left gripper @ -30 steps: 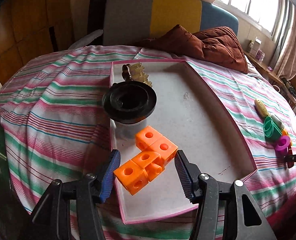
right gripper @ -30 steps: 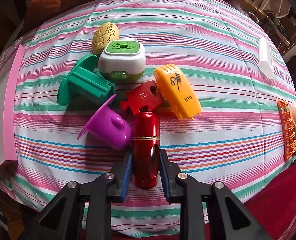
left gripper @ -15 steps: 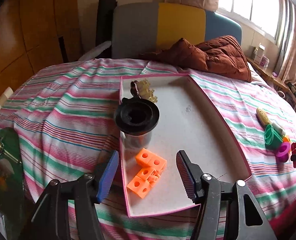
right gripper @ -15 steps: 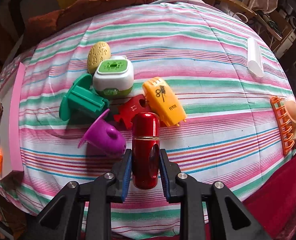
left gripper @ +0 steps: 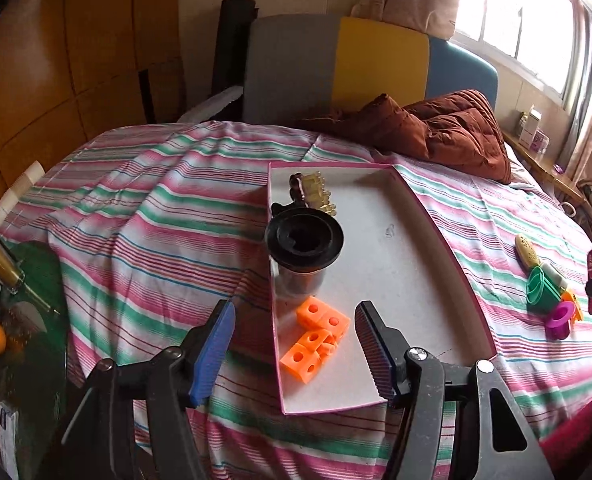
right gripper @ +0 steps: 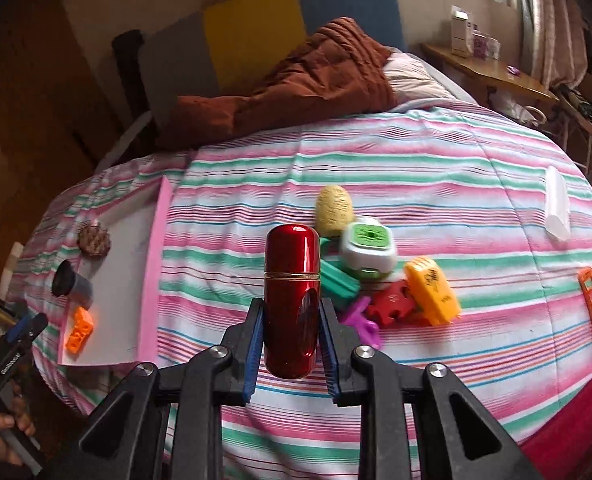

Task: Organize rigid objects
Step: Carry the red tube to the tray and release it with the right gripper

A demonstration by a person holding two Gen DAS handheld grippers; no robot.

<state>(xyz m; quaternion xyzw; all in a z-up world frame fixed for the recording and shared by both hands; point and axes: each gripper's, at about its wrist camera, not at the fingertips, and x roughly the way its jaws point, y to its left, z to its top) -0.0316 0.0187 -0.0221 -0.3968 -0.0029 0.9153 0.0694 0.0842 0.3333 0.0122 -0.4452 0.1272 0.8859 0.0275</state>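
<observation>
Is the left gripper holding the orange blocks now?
No, the left gripper is open and empty, while the orange blocks lie in the pink tray.

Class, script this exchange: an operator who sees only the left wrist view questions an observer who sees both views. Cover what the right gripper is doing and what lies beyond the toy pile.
Operator: I only glimpse something red at my right edge. What is the right gripper doing?
Observer: The right gripper is shut on a red case, capsule-shaped, clamped by its lower half.
Operator: Is anything lying beyond the toy pile?
Observer: Yes, a white block lies alone on the striped bedspread, well to the right of the pile.
</observation>
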